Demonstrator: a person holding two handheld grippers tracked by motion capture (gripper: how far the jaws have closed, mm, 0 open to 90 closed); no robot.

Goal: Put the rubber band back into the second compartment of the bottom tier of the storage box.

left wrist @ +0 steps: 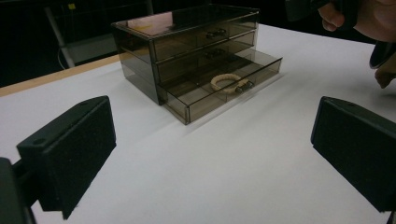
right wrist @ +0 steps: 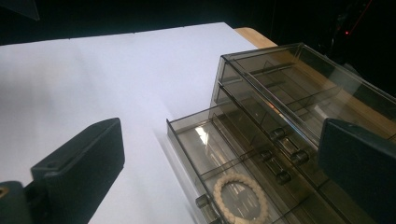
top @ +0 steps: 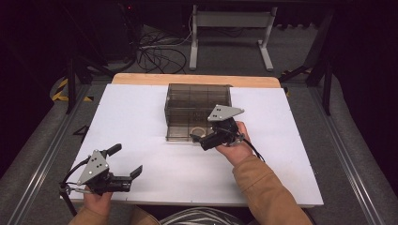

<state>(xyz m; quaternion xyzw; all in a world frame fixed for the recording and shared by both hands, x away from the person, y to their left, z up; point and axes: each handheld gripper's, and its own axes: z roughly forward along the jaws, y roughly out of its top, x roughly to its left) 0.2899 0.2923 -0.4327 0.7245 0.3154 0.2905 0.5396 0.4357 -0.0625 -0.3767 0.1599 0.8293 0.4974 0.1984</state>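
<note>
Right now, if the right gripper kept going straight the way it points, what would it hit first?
Most likely the open bottom drawer of the smoky organizer, near the beaded bracelet lying in it. The right gripper, jaws open, points right at it, though depth is hard to judge.

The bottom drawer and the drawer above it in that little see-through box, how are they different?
The bottom drawer is pulled out toward the table's front; the middle drawer is pushed in. The bottom drawer holds a cream beaded bracelet lying flat near its front; the middle drawer shows nothing I can make out inside. Both are smoky, see-through plastic with small knobs, in the same drawer box.
</note>
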